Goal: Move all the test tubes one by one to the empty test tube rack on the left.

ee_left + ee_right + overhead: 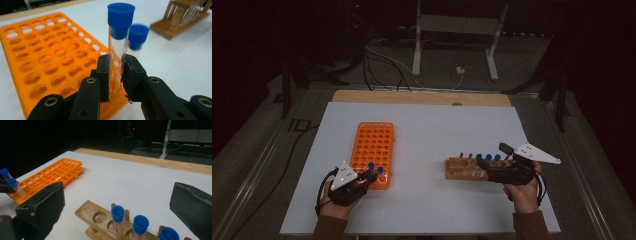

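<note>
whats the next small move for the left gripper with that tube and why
Probably ease the tube down into a hole of the orange rack. The left gripper is shut on it, upright at the rack's near corner, beside another blue-capped tube standing there; whether its bottom is already seated is hidden.

No legible writing, labels or numbers.

At the left edge of the high view, a pale mark on the floor (298, 125) beside the table may be two or three letters, but it is too dim and small to read with any certainty. The orange rack (47, 57), the wooden rack (105, 220) and the blue-capped tubes (120, 37) carry no print that can be made out.
</note>
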Action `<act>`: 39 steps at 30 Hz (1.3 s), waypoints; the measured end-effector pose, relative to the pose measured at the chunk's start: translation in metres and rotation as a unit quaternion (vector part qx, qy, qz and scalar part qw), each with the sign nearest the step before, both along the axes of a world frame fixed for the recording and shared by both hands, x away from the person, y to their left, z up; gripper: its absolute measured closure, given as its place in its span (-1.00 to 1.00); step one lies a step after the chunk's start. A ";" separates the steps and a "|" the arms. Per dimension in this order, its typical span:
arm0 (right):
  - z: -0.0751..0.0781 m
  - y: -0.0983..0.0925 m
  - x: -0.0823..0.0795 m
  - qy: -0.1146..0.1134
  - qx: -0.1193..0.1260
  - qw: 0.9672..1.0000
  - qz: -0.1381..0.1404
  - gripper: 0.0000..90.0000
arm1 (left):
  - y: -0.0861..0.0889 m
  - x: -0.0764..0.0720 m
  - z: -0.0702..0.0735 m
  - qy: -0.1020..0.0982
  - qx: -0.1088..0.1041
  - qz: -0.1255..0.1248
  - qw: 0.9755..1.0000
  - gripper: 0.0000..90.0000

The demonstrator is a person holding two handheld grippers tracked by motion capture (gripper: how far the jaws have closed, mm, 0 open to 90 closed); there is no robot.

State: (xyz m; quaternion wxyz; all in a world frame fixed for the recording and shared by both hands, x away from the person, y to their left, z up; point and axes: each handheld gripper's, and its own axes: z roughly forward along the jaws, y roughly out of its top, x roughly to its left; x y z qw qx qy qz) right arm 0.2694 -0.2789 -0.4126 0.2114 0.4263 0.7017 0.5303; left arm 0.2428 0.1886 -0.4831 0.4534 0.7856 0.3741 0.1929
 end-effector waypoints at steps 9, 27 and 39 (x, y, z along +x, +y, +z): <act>0.000 0.001 0.000 0.001 0.000 1.000 0.002 -1.00 | -0.004 0.000 -0.003 0.008 0.020 -0.004 1.000 0.70; -0.002 0.002 0.000 0.001 -0.002 1.000 0.005 -0.99 | -0.006 0.004 -0.003 0.031 0.043 -0.006 0.999 0.73; -0.002 0.002 0.000 0.004 -0.001 1.000 0.006 -0.99 | -0.006 0.002 -0.002 0.020 0.025 -0.008 0.999 0.47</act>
